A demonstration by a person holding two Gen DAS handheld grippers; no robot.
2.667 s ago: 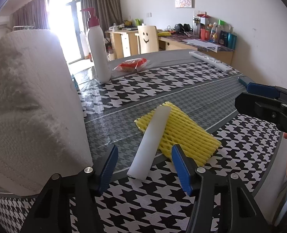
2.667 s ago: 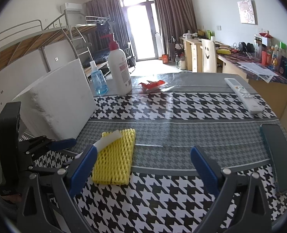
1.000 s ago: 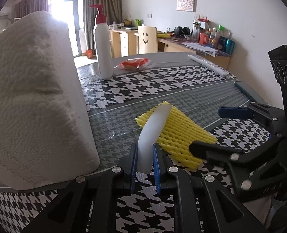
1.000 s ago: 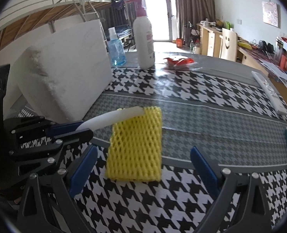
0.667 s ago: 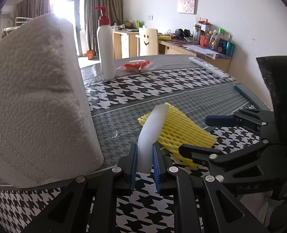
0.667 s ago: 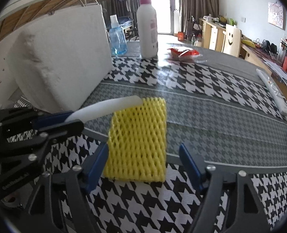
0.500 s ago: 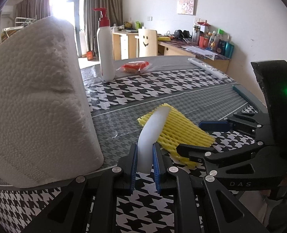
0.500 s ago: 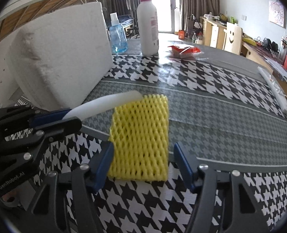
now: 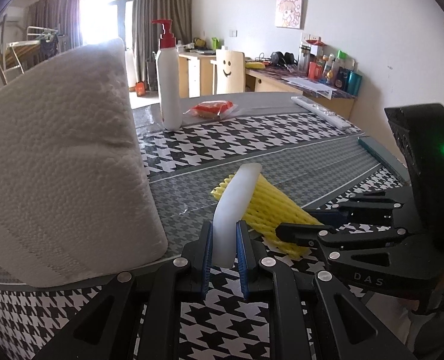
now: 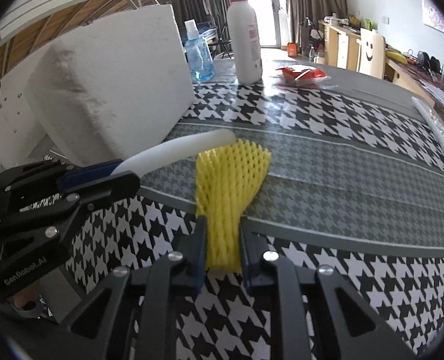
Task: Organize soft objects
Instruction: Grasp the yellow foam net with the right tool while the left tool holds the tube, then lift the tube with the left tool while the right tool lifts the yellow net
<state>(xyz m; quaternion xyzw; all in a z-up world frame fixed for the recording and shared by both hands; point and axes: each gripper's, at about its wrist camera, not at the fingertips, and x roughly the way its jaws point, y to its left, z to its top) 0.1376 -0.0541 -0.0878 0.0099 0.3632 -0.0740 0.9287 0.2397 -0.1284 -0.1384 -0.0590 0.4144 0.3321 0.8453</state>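
A white foam stick (image 9: pixel 237 198) juts forward over the table, and my left gripper (image 9: pixel 224 234) is shut on its near end. Beside it on the right lies a yellow foam net (image 10: pixel 231 174) on the houndstooth tablecloth (image 10: pixel 327 285). My right gripper (image 10: pixel 222 240) has its jaws closing on the net's near end, and the pads squeeze it into a narrow neck while the far end fans out. From the right wrist view the stick (image 10: pixel 186 147) and left gripper (image 10: pixel 123 172) sit just left of the net. The left wrist view shows the right gripper (image 9: pixel 300 220) over the net (image 9: pixel 270 204).
A big white foam block (image 10: pixel 111 84) stands at the table's left, close to the left gripper. Farther back are a white pump bottle (image 10: pixel 246 36), a blue bottle (image 10: pixel 199 60) and a red packet (image 10: pixel 303 75). A remote (image 9: pixel 321 111) and a dark flat device (image 9: pixel 378 153) lie at the right edge.
The right gripper's jaws came together from wide apart and now pinch the yellow net's near end, bunching it. The left gripper has kept its hold on the white stick.
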